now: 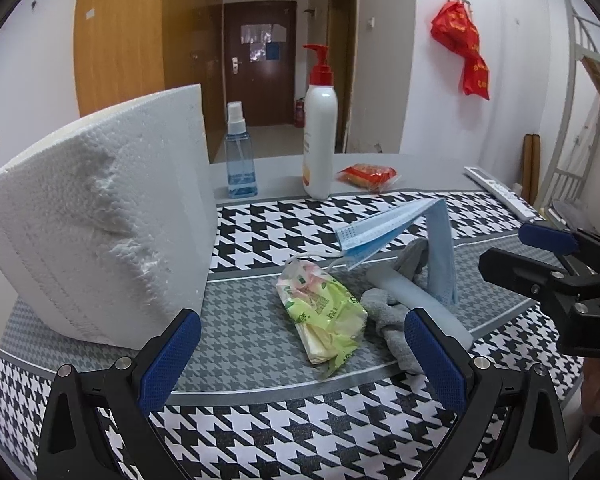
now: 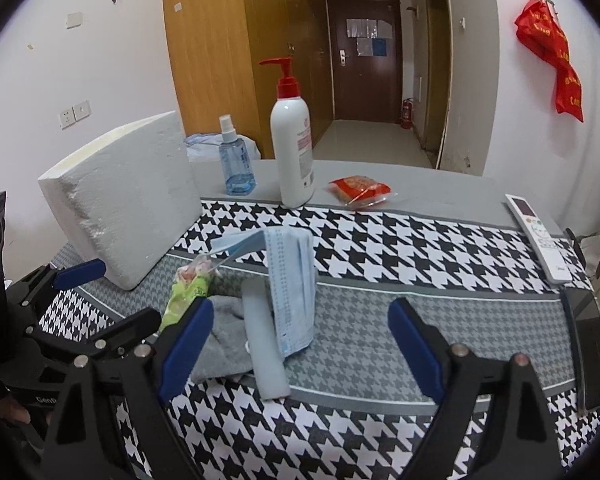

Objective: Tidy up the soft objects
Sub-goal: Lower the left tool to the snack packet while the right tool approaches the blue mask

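A stack of blue face masks (image 2: 292, 280) stands bent over a pale blue foam bar (image 2: 265, 344) on the houndstooth table cloth (image 2: 380, 248). A grey cloth (image 2: 220, 346) lies to the bar's left, and a green tissue pack (image 2: 185, 286) beyond it. My right gripper (image 2: 300, 344) is open, with the bar and the masks' lower end between its fingers, untouched. My left gripper (image 1: 304, 352) is open just short of the tissue pack (image 1: 324, 312), with the grey cloth (image 1: 384, 320) by its right finger. A big white foam slab (image 1: 100, 220) leans at the left. The right gripper (image 1: 504, 246) shows at the right edge.
At the back stand a blue spray bottle (image 2: 236, 160) and a white pump bottle (image 2: 292, 140), with a red snack packet (image 2: 358, 190) beside them. A white remote (image 2: 540, 236) and a dark phone (image 2: 588, 344) lie along the table's right edge.
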`<state>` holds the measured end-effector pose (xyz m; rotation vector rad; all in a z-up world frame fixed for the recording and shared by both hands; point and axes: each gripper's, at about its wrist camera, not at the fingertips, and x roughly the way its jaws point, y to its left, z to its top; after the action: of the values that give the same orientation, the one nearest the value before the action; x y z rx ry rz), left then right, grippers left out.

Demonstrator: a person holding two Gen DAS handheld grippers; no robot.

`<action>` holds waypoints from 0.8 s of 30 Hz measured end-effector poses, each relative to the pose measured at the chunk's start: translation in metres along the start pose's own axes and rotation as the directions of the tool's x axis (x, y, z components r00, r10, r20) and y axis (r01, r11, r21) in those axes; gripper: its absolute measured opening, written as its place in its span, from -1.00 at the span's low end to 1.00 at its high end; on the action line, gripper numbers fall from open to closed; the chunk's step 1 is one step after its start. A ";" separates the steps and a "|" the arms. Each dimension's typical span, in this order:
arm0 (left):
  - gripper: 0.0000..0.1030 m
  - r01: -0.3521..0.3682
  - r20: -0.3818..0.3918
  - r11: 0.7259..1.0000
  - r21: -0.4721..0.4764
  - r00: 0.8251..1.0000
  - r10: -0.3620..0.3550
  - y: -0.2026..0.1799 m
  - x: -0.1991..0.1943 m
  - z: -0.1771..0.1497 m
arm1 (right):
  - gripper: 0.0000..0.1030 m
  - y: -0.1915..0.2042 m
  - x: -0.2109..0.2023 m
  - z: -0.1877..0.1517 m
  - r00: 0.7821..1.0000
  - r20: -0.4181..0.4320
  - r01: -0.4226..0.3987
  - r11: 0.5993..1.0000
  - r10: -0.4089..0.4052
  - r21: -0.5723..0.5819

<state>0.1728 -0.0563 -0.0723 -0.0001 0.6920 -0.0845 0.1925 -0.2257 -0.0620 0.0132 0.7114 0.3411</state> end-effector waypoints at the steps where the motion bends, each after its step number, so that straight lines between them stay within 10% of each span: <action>1: 0.98 -0.001 -0.004 1.000 -0.003 1.000 0.001 0.000 0.001 0.000 | 0.78 0.000 0.001 0.001 1.000 -0.001 0.002 1.000 -0.002 0.000; 24: 0.51 -0.010 -0.140 0.998 -0.057 0.990 0.002 0.001 0.045 0.011 | 0.78 0.002 0.029 0.022 0.999 -0.030 0.034 0.999 -0.035 -0.039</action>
<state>0.2143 -0.0588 -0.0928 -0.0482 0.8344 -0.0593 0.2265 -0.2123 -0.0636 -0.0408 0.7342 0.3224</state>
